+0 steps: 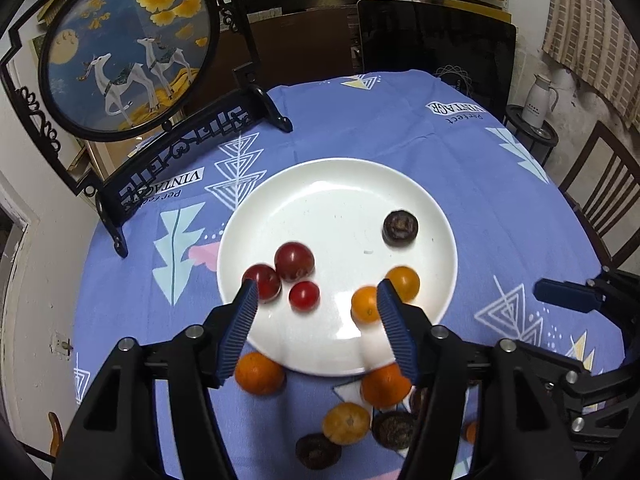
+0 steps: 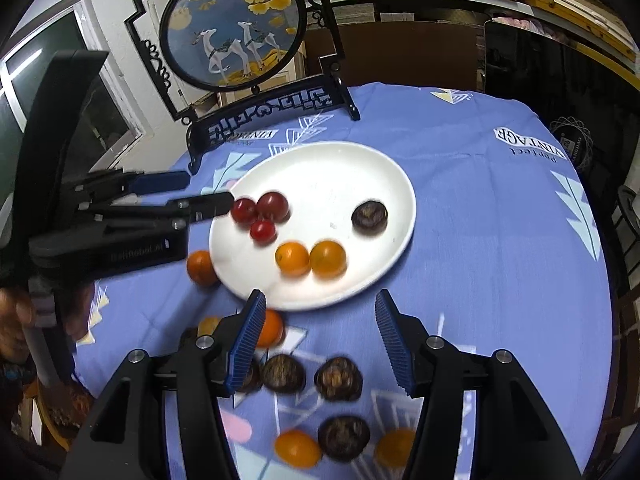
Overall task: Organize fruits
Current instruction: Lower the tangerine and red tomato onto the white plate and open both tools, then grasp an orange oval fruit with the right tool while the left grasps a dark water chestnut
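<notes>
**Fruit partly sorted on plate, both grippers released**

Left wrist view: left gripper (image 1: 316,300) at lower centre, blue ribbed fingers (image 1: 245,316) spread wide, gripping nothing. Centre frame, round white ceramic plate (image 1: 340,184) on blue patterned tablecloth (image 1: 480,184). On plate: three dark red cherry tomatoes (image 1: 294,261) clustered lower left, two small orange citrus fruits (image 1: 403,282) touching at lower right, one dark brown wrinkled round fruit (image 1: 400,227) at right, apart from rest. Below plate, off rim, on cloth: more orange fruits (image 1: 259,372) and brown ones (image 1: 318,450), partly hidden by gripper. Upper left: round framed deer painting on black ornate stand (image 1: 128,48). Right edge: right gripper (image 1: 568,296), partly in view.

Right wrist view: right gripper (image 2: 320,312) at lower centre, jaws wide apart, empty. Plate upper centre w/ same groups. Bottom of frame, blurred: loose brown and orange fruits between and beneath the fingers. Left side: left gripper over plate's left rim, tips near tomatoes.
</notes>
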Demonstrator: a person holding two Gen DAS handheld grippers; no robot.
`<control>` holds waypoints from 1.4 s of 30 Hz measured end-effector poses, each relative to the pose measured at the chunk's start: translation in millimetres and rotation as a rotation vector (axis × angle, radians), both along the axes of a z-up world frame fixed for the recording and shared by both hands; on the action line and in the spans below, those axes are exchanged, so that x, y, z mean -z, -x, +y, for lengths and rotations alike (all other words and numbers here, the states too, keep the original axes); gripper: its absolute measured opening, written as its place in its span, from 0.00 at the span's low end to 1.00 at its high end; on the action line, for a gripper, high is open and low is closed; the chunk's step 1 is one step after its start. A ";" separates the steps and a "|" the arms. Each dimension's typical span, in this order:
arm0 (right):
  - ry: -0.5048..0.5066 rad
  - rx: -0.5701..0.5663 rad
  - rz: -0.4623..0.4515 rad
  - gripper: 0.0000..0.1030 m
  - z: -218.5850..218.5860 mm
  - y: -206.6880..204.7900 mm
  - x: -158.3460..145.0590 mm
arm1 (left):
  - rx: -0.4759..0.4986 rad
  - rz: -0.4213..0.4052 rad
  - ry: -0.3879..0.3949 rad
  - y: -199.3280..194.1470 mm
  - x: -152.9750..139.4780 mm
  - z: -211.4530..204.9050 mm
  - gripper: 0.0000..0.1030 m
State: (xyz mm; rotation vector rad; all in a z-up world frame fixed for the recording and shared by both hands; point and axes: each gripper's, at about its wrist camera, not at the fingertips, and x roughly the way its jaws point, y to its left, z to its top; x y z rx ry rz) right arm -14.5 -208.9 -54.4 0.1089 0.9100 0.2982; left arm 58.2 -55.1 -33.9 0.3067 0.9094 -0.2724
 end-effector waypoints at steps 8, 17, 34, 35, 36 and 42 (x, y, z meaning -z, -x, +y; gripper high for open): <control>0.093 -0.041 0.104 0.61 -1.3 83.7 49.2 | -0.010 0.053 0.001 51.4 37.5 56.5 0.76; 0.041 -0.047 0.227 0.60 22.3 94.9 92.8 | -0.048 0.189 0.024 94.0 85.2 105.5 0.76; 0.035 -0.045 0.251 0.36 24.2 83.7 88.2 | 0.040 0.256 0.032 66.7 122.3 67.2 0.74; 0.038 -0.044 0.248 0.37 23.9 83.9 87.3 | 0.041 0.265 0.038 65.2 123.7 67.8 0.60; 0.037 -0.044 0.246 0.37 23.0 84.7 86.4 | 0.042 0.264 0.043 64.4 123.2 68.7 0.57; 0.035 -0.057 0.227 0.37 27.7 76.7 79.0 | 0.057 0.278 0.084 66.0 113.4 74.4 0.39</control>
